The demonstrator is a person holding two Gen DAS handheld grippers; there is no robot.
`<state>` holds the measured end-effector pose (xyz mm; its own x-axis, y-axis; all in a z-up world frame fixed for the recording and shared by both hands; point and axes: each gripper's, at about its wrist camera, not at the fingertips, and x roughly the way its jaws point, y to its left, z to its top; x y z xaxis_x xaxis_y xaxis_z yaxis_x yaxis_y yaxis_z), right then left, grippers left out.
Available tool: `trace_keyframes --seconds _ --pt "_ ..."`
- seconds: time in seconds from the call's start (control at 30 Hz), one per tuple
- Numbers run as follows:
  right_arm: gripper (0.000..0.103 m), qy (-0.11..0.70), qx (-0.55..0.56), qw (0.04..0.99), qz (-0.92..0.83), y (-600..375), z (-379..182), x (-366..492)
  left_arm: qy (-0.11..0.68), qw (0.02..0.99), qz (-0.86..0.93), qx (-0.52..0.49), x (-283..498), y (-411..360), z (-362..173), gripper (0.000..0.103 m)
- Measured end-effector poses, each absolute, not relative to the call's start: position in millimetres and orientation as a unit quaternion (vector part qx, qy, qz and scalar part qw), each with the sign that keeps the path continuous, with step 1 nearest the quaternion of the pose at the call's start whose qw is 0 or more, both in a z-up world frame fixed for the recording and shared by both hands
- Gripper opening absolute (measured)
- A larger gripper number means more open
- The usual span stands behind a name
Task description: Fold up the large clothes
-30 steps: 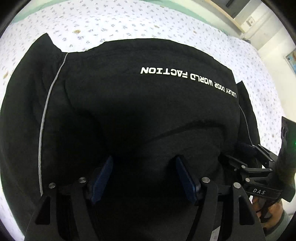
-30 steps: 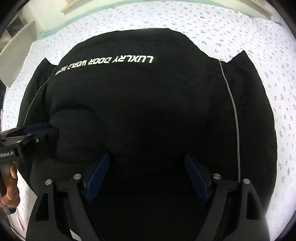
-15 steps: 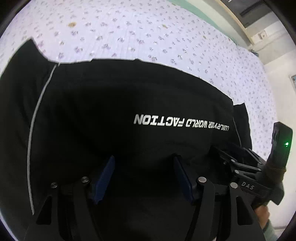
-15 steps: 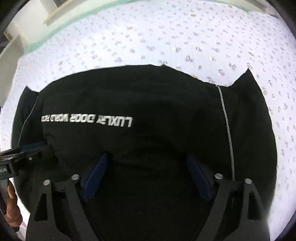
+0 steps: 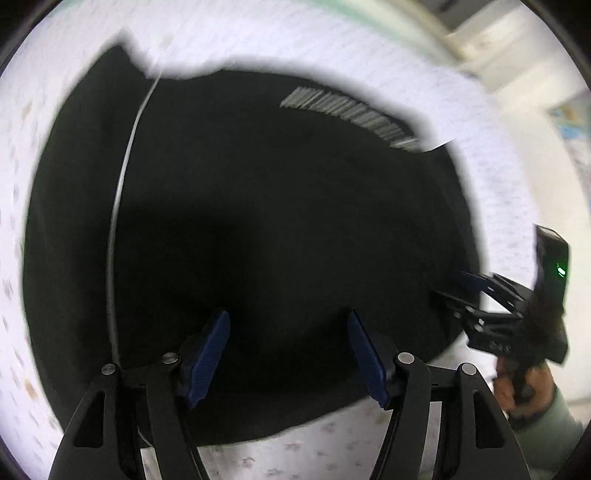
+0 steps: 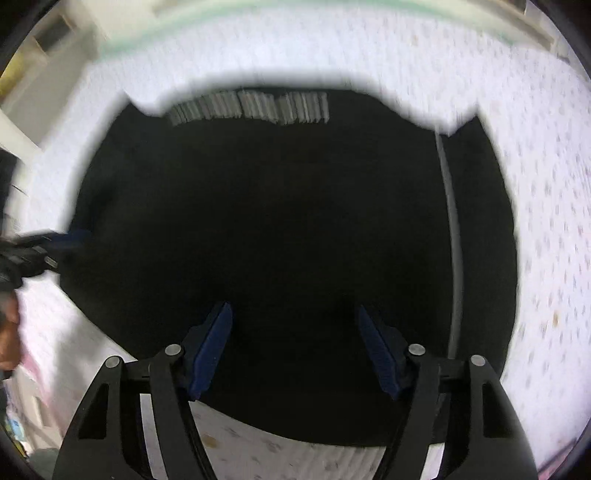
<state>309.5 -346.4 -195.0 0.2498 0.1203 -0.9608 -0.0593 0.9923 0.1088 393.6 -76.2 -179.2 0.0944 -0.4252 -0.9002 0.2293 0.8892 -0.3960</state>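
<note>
A black garment [image 5: 258, 206] with a white printed line of text [image 5: 354, 114] and a thin grey side stripe [image 5: 118, 206] lies folded on the white flowered bed sheet [image 5: 491, 173]. It also fills the right wrist view [image 6: 295, 221]. Both views are blurred by motion. My left gripper [image 5: 288, 332] is open and empty over the garment's near edge. My right gripper [image 6: 293, 328] is open and empty over the same edge, further right. The right gripper also shows at the right of the left wrist view [image 5: 465, 291].
The flowered sheet shows below the garment's near edge [image 6: 258, 450]. A pale green bed border [image 6: 155, 29] and a wall lie beyond. A hand [image 5: 524, 384] holds the right gripper's handle.
Both grippers have pulled back from the garment; its near edge and bare sheet now show between the fingers. The printed text has shifted to the far side of the view.
</note>
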Motion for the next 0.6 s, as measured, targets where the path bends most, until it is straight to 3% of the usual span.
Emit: trace_keyframes --seconds 0.1,0.27,0.4,0.6 --pt "0.073 0.615 0.02 0.787 0.044 -343.2 -206.3 317.6 0.654 0.724 -0.2 -0.095 401.5 -74.4 -197.2 0.068" --pt "0.073 0.606 0.059 0.792 0.048 -359.4 -172.5 312.8 0.612 0.761 -0.197 -0.09 391.5 -54.8 -153.6 0.068" --pt "0.073 0.557 0.083 0.826 0.026 -396.4 -130.8 297.9 0.561 0.801 -0.189 -0.084 383.4 -11.4 -109.6 0.068" --pt "0.075 0.522 0.124 0.844 -0.026 -463.1 -104.2 287.8 0.546 0.812 -0.142 -0.148 405.4 84.7 -90.2 0.068"
